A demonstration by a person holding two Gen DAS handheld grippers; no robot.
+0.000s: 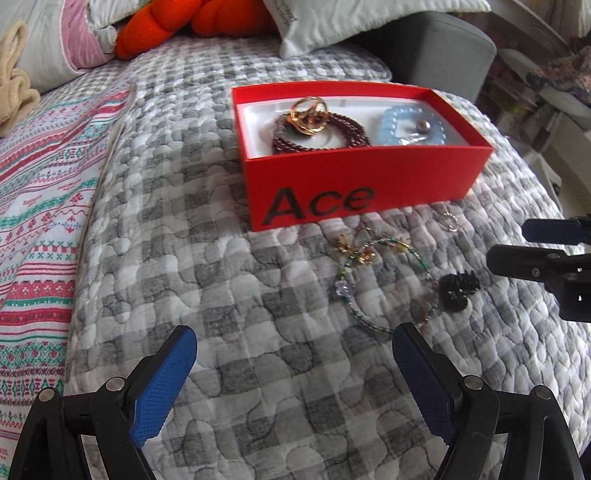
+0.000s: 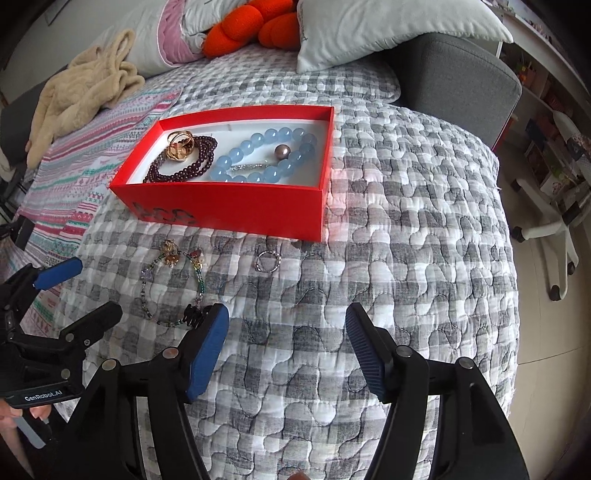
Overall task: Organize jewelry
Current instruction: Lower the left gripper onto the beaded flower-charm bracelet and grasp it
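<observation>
A red box (image 1: 362,177) (image 2: 229,206) marked "Ace" sits on the grey checked quilt. It holds a gold ring (image 2: 179,147), a dark red bead bracelet (image 2: 195,162), a blue bead bracelet (image 2: 258,147) and a pearl (image 2: 282,150). In front of the box lie a green beaded bracelet with charms (image 1: 384,280) (image 2: 173,284), a small black clip (image 1: 458,291) (image 2: 192,315) and a silver ring (image 1: 450,221) (image 2: 268,261). My left gripper (image 1: 294,332) hangs open over bare quilt, left of the bracelet. My right gripper (image 2: 286,310) is open too, with its left finger beside the clip.
A striped blanket (image 1: 44,206) covers the bed's left side. Pillows (image 2: 388,29), an orange plush (image 2: 251,26) and a beige fleece (image 2: 81,92) lie at the back. A grey armrest (image 2: 454,74) stands behind the box. The bed edge drops off on the right toward a chair base (image 2: 550,229).
</observation>
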